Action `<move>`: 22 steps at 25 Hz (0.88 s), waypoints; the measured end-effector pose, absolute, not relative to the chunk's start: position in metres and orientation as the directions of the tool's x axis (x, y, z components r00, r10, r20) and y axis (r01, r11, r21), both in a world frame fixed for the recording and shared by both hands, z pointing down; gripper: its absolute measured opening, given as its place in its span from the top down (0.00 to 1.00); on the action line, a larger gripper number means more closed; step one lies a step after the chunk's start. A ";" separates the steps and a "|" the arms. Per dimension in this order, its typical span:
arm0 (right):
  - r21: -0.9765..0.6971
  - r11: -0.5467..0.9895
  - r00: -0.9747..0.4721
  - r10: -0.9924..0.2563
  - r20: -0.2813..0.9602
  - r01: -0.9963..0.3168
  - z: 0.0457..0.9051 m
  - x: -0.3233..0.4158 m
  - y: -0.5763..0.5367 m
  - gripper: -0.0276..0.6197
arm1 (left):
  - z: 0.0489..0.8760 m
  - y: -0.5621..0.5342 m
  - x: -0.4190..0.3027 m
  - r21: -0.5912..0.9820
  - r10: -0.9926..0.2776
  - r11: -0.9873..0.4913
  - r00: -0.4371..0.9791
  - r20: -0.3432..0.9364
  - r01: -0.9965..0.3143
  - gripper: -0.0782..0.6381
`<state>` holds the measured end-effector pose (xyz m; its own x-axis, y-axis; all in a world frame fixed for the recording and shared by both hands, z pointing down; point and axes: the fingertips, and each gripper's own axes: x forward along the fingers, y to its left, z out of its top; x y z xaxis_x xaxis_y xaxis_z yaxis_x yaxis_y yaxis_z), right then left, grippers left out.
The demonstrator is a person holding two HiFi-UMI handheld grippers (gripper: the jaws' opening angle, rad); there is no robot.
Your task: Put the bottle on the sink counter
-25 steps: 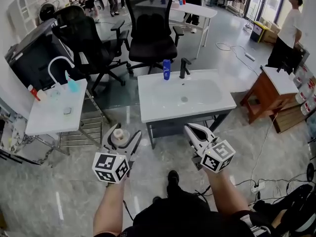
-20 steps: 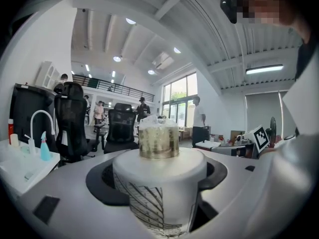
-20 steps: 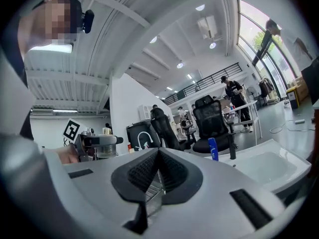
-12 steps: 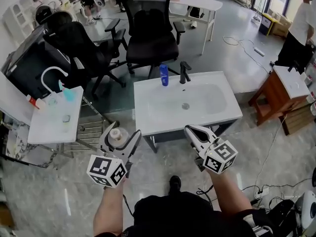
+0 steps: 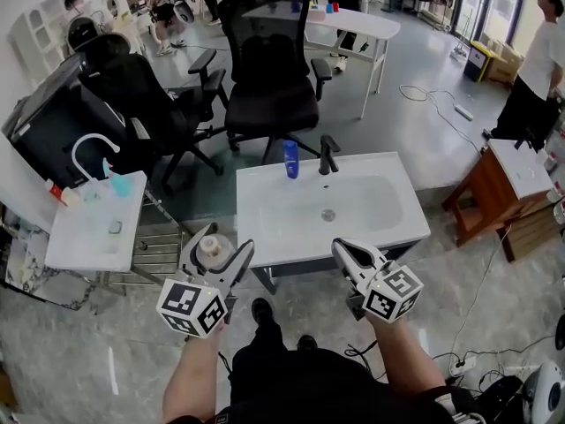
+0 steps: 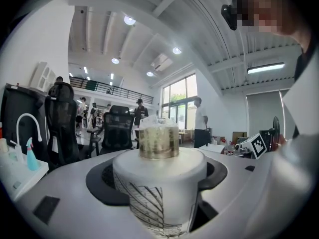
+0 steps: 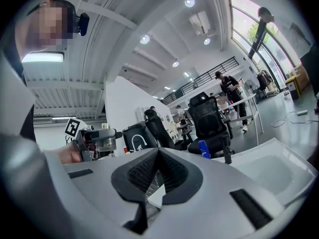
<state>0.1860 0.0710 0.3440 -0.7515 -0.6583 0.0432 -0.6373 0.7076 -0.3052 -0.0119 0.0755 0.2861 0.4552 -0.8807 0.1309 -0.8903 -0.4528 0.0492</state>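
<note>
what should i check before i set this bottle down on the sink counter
1. Grip: left gripper has its jaws closed on the white bottle, which stands upright: ok.
2. Right gripper: jaws together, nothing between them: ok.
3. Landing spot: sink counter shows a bare flat rim left of the basin: ok.
4. Obstacles: blue bottle and black faucet stand at the back edge, away from the front rim: ok.
5. Bottle above the counter: it hangs short of the front left corner, over floor: not ok.
6. Cap tightness: cannot tell.

head: steeply down | gripper views: low, forward | shared: office chair (image 5: 269, 56)
</note>
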 end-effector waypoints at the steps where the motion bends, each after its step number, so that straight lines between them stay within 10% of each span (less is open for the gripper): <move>1: -0.307 0.707 -0.752 -0.658 0.047 -0.637 0.345 0.184 0.067 0.94 | 0.288 0.069 -0.013 0.049 -0.879 -0.455 0.458 0.132 -0.889 0.40; 22: -0.265 0.706 -0.751 -0.646 0.139 -0.656 0.353 0.026 -0.135 0.94 | 0.332 -0.141 -0.107 0.066 -0.799 -0.573 0.575 0.177 -0.817 0.40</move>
